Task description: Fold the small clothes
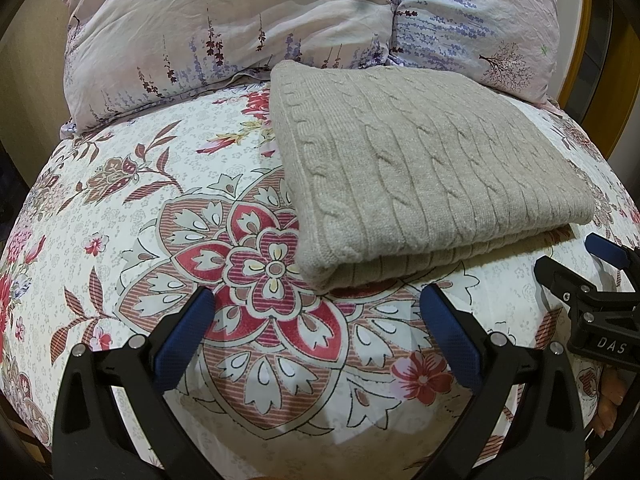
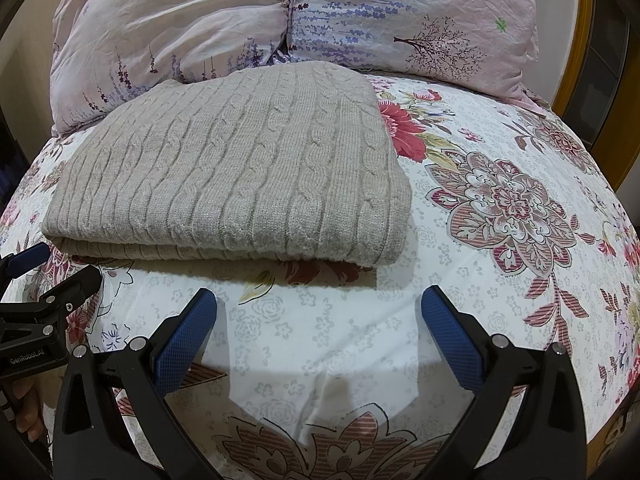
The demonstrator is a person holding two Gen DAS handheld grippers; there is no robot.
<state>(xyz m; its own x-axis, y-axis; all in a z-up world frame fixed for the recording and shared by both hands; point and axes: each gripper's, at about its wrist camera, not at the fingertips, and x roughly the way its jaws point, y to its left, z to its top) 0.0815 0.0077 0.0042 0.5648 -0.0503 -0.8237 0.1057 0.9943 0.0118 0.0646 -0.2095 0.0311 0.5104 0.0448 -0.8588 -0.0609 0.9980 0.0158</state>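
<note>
A beige cable-knit sweater (image 1: 420,168) lies folded into a thick rectangle on the floral bedsheet (image 1: 120,216); it also shows in the right wrist view (image 2: 240,176). My left gripper (image 1: 316,304) is open and empty, just short of the sweater's near left corner. My right gripper (image 2: 320,304) is open and empty, just short of the sweater's near right edge. Each gripper shows at the edge of the other's view: the right gripper (image 1: 580,264) and the left gripper (image 2: 52,268), both with jaws apart.
Two pale floral pillows (image 1: 240,28) (image 2: 400,16) lie behind the sweater at the head of the bed. A yellow wooden bed frame (image 2: 576,80) curves along the right side. Bare sheet (image 2: 500,208) spreads to the sweater's right.
</note>
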